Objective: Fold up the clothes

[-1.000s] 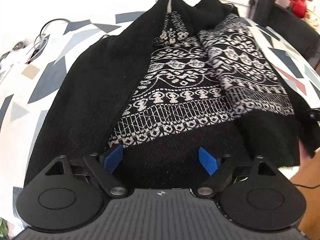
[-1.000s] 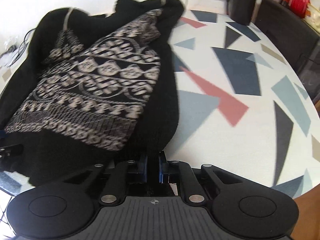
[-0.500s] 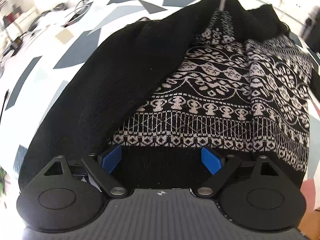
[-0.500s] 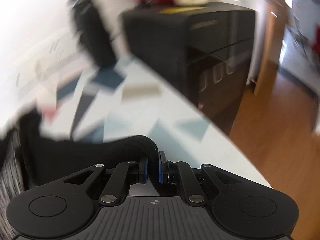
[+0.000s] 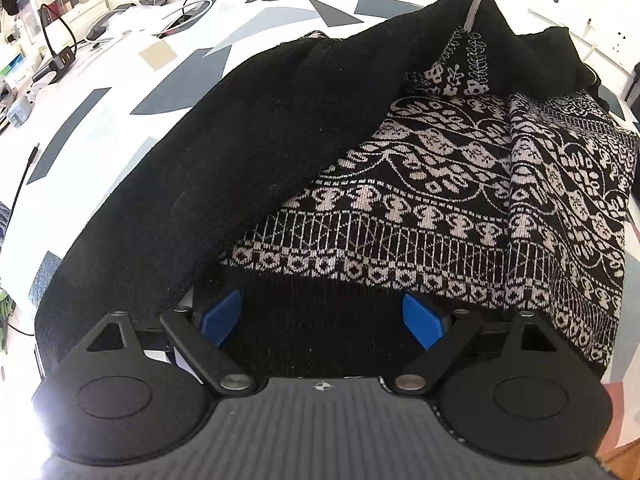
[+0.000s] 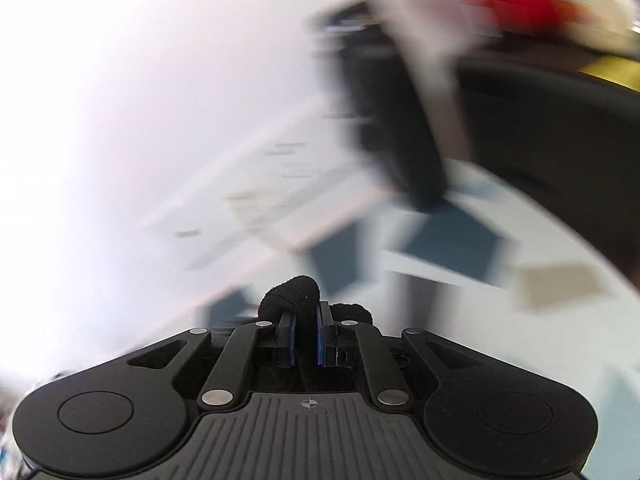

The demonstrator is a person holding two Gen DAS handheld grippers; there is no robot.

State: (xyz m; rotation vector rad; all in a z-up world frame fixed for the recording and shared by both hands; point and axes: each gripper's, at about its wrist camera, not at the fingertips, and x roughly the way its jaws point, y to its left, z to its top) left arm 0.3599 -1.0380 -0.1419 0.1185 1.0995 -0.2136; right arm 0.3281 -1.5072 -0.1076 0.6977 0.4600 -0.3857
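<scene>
Left wrist view is showing the sweater [image 5: 420, 184] lying on the table [image 5: 132, 80], the left gripper [image 5: 320, 320] gaping wide over its near hem. The right gripper [image 6: 307, 340] is pinching a black fold, apparently mid-fold; next it needs laying down flat.

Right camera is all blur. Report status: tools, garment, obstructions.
Left tool open over sweater hem. Right tool shut on black sweater fabric, lifted. Cables on table, clear of sweater.
</scene>
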